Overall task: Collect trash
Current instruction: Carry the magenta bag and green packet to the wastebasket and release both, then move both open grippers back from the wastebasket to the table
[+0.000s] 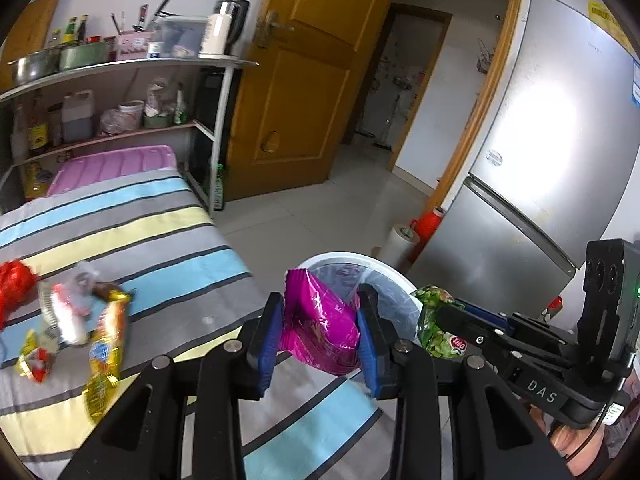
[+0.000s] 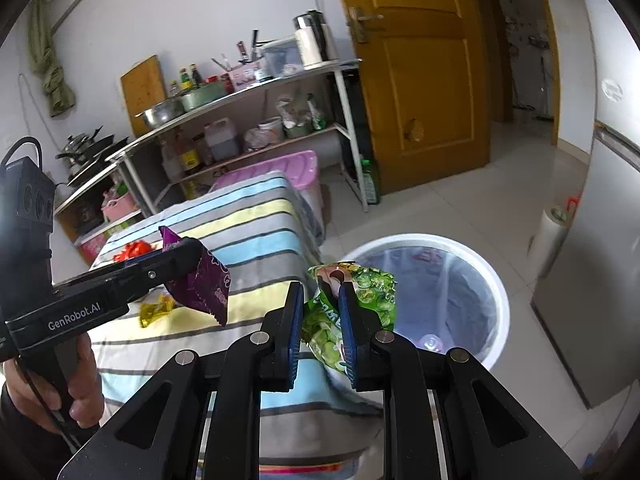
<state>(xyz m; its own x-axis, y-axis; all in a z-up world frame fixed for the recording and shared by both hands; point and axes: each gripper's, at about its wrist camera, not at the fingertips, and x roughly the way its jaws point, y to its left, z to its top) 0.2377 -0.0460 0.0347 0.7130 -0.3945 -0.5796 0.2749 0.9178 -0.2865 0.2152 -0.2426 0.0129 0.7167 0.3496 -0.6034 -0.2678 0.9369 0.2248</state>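
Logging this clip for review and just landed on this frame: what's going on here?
A person is clearing snack trash off a striped bed with a handheld gripper in each hand. The left gripper is shut on a magenta wrapper, and the right gripper is shut on a green snack bag. Both are near the white lined bin beside the bed, neither dropped in yet. Several more wrappers lie on the bedcover.
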